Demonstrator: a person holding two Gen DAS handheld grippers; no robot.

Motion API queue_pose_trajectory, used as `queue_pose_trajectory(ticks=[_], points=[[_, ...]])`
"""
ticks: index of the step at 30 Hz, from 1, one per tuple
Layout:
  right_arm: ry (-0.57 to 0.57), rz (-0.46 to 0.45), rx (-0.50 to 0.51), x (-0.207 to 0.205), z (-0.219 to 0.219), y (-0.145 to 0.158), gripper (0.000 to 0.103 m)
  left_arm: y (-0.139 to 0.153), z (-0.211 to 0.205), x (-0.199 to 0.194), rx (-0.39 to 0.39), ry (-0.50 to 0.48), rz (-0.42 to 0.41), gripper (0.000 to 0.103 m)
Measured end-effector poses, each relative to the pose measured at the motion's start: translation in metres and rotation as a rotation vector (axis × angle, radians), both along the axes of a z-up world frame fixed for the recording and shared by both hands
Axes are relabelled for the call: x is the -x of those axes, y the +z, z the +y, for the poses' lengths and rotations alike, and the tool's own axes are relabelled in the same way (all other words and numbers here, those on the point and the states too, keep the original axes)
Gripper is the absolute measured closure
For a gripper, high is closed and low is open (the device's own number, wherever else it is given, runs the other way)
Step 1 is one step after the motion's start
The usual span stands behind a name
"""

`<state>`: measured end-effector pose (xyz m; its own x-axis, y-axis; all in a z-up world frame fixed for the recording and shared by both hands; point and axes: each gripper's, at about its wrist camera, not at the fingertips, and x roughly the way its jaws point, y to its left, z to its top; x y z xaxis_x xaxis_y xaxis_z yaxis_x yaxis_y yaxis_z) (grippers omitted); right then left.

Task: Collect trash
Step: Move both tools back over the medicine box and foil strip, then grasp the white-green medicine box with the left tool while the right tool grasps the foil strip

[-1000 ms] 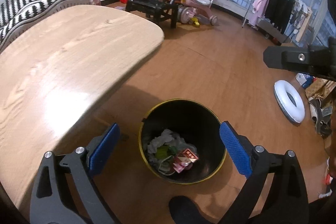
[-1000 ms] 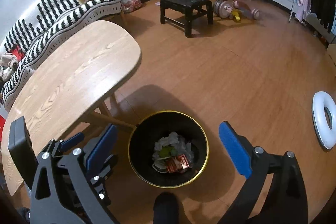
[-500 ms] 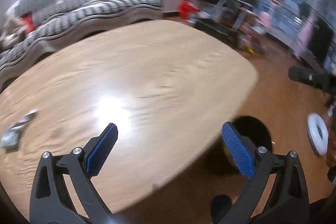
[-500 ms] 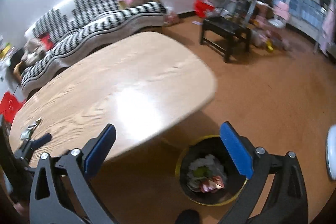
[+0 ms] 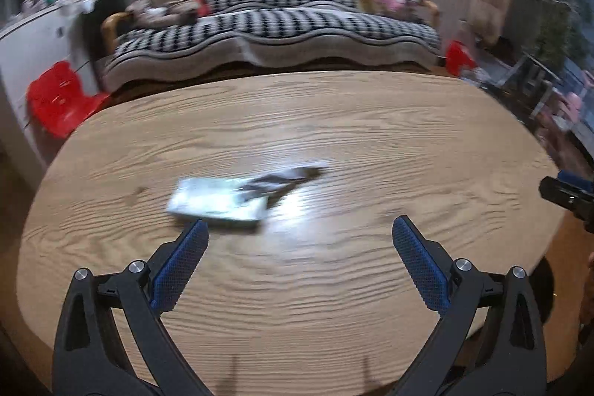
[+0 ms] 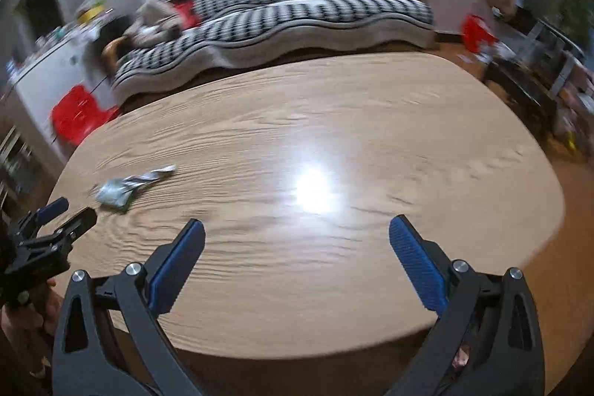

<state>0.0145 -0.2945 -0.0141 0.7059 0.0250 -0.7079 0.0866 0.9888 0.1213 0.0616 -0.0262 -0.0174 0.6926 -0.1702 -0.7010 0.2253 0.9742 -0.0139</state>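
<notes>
Woodgrain table (image 5: 334,121) fills both views, a checked sofa (image 5: 282,21) behind it. Near the table's left end lies a blurred silvery wrapper (image 5: 222,197), just ahead of my left gripper (image 5: 299,258). Both it and my right gripper (image 6: 297,258) gape wide, empty.

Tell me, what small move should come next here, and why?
Probably ease the left gripper forward and slightly left so its open jaws straddle the wrapper. It lies on the table just ahead, and both grippers are empty.
</notes>
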Motion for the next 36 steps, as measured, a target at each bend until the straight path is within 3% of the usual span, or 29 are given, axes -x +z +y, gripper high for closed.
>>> queue_pose_trajectory(ticks=[4,8,12,23,30,36], points=[[0.078,0.008,0.040,-0.022,0.049,-0.009,0.007,-0.007,0.037,-0.011,0.000,0.072,0.030,0.007],[0.126,0.032,0.052,-0.043,0.079,-0.021,0.007,-0.018,0.046,-0.021,-0.007,0.094,0.047,0.007],[0.143,0.054,0.038,-0.053,0.087,-0.031,0.007,-0.038,0.042,-0.036,-0.044,0.079,0.067,0.007],[0.161,0.100,0.022,-0.073,0.093,-0.052,0.007,-0.083,0.030,-0.090,-0.041,0.036,0.155,0.007],[0.173,0.116,0.015,-0.086,0.097,-0.059,0.007,-0.086,0.024,-0.104,-0.056,0.021,0.167,0.007],[0.207,0.134,0.009,-0.101,0.108,-0.067,0.007,-0.086,0.018,-0.109,-0.079,-0.070,0.162,0.007]])
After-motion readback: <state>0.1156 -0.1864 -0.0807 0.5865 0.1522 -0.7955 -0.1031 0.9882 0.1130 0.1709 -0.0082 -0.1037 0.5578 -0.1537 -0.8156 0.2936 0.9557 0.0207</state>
